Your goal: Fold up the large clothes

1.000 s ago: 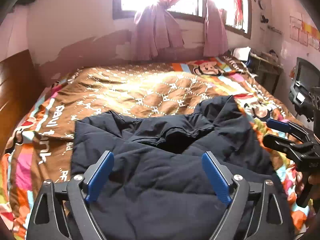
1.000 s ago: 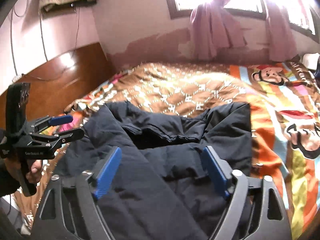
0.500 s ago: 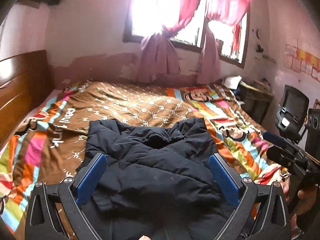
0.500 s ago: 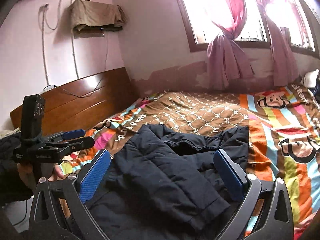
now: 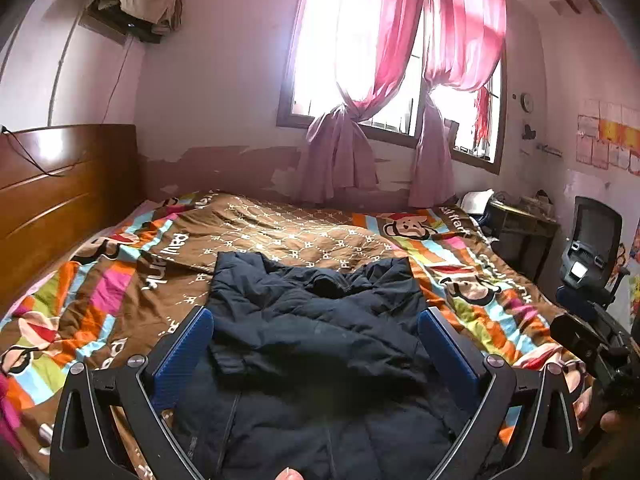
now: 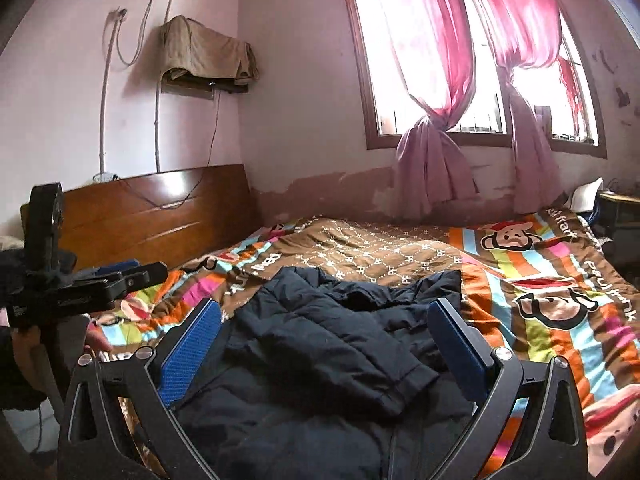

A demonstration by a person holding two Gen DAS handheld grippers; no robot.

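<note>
Navy puffer jacket (image 5: 320, 320) lying sleeves-in ahead of both tools (image 5: 316, 344) (image 6: 320, 344), spread wide and empty, probably needs hem grabbed next and folded toward collar.

Both wrist cameras look forward, slightly downward, between their own blue-padded tongs, near the dark navy puffer jacket (image 5: 320, 340) ahead; each sees the other's tongs sideways.
</note>
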